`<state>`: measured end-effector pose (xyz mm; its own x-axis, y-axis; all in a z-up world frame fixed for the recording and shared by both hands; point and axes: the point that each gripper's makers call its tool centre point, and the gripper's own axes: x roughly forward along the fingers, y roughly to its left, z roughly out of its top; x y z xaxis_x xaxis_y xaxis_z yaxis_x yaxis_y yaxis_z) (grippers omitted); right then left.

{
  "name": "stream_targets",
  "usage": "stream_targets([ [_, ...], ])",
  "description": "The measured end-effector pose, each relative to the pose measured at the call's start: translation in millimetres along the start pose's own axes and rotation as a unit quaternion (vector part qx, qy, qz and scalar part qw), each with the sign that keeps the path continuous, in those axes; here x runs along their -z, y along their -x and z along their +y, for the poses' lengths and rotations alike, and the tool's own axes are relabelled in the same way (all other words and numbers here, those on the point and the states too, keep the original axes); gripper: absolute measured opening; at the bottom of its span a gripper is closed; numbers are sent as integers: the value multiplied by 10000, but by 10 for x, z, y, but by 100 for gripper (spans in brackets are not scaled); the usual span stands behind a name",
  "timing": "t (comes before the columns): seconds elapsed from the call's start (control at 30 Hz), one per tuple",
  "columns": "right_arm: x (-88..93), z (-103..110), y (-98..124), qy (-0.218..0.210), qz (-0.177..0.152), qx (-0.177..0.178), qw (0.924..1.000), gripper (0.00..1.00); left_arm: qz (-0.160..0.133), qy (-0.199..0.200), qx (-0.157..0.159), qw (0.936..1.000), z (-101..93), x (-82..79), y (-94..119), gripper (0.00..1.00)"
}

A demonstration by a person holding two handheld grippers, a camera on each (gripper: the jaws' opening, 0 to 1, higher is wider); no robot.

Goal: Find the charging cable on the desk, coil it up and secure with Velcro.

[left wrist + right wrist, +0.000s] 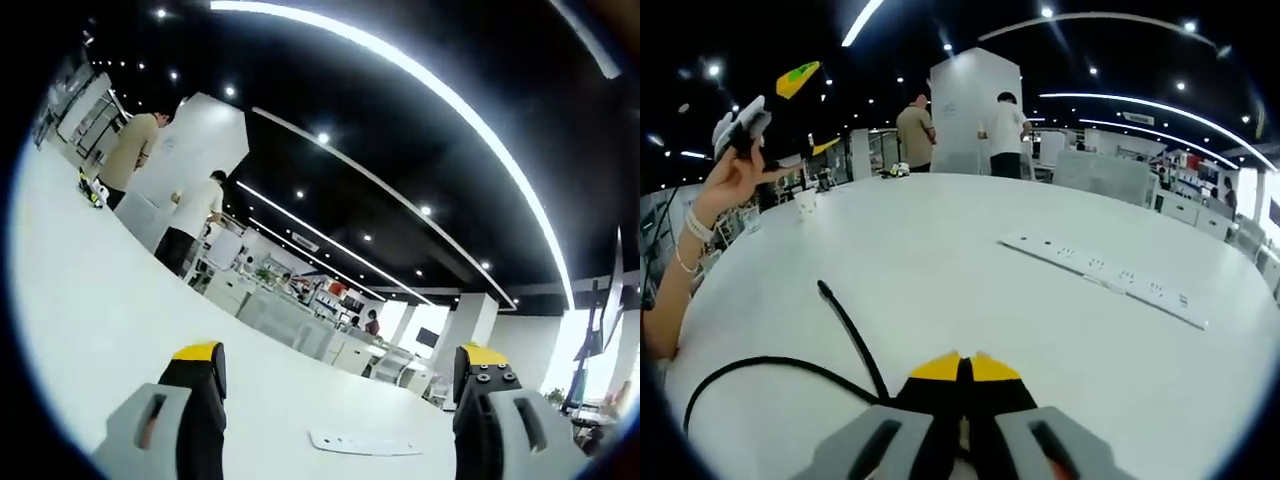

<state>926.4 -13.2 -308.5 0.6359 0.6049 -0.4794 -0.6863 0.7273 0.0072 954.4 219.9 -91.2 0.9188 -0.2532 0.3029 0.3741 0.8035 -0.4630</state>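
The black charging cable point(854, 343) lies on the white round table point(970, 230) in the right gripper view. Its free end points away from me, and a second strand loops out to the left. Both strands run in under my right gripper point(962, 368), whose yellow-tipped jaws are shut, apparently pinching the cable. My left gripper point(812, 112) is held high at the far left by a hand point(728, 175). In its own view the left gripper point(340, 365) stands wide open with nothing between its jaws, tilted up over the table point(120, 320).
A long white power strip point(1105, 278) lies on the table to the right, also seen ahead of the left jaws point(365, 443). A paper cup point(806, 204) stands at the far left edge. Two people point(960, 135) stand by a white pillar beyond the table.
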Motion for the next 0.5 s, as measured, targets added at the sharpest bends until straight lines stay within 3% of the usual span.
stream_targets([
  [0.13,-34,-59,5,-184,-356,320,9987,3,20,413,280,9987,-95,59,-26,94],
  [0.23,-35,-143,28,-463,-609,484,9959,5,329,66,118,9994,-88,230,-32,94],
  [0.33,-67,-154,85,-551,-749,528,9943,17,414,25,81,9991,-125,311,-61,94],
  [0.5,-321,-347,341,-498,-1458,1250,9801,28,566,-139,-27,9983,-156,504,-109,92],
])
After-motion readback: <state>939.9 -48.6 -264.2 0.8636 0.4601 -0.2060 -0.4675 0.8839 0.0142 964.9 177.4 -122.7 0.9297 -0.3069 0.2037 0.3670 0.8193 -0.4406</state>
